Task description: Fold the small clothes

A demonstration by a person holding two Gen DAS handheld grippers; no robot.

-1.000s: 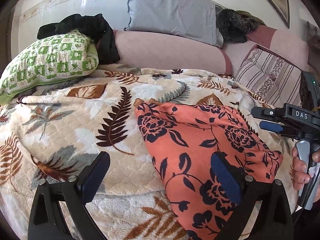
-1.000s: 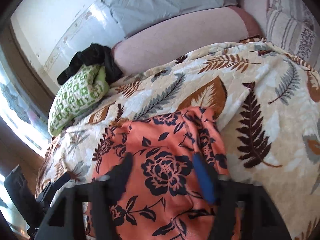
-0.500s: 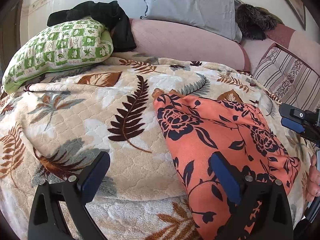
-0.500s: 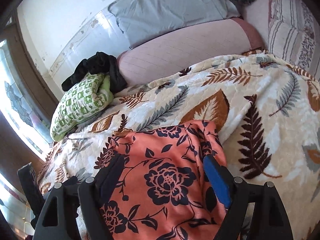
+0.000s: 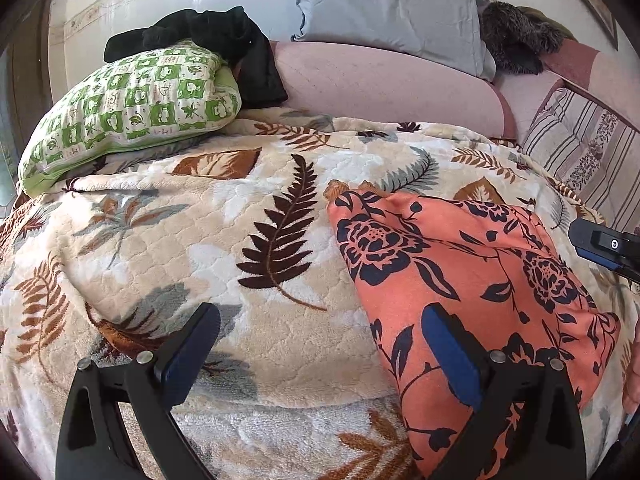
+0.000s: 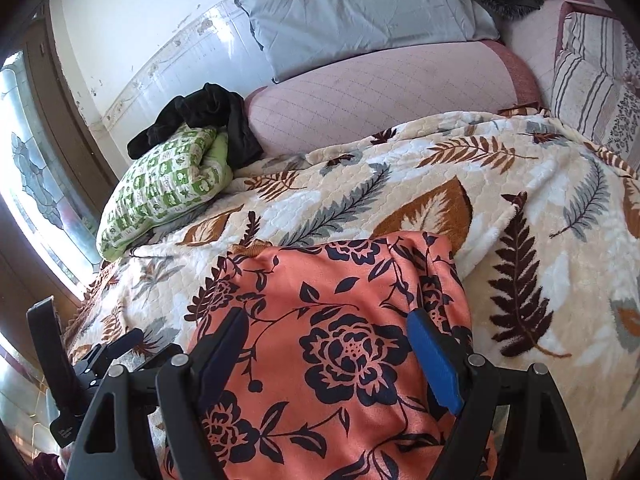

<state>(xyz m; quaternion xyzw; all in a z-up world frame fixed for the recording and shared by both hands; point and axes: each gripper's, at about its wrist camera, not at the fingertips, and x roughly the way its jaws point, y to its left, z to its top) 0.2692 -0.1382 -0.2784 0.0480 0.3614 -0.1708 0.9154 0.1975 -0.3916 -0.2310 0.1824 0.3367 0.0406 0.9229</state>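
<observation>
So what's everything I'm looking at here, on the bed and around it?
floral garment: one, orange with dark navy flowers, lying on the blanket near the front edge.
leaf-print blanket: one, cream with brown and grey leaves, covering the bed.
green pillow: one, green and white checks, far left on the blanket.
black clothing: one heap, black, on top of the green pillow.
pink bolster: one, pale pink, along the far side.
grey pillow: one, grey, leaning above the bolster.
dark furry item: one, dark grey, far right corner.
striped cushion: one, pale with stripes, right side.
left gripper: black with blue pads, open, above the garment's left edge.
right gripper: same make, open, over the garment.
</observation>
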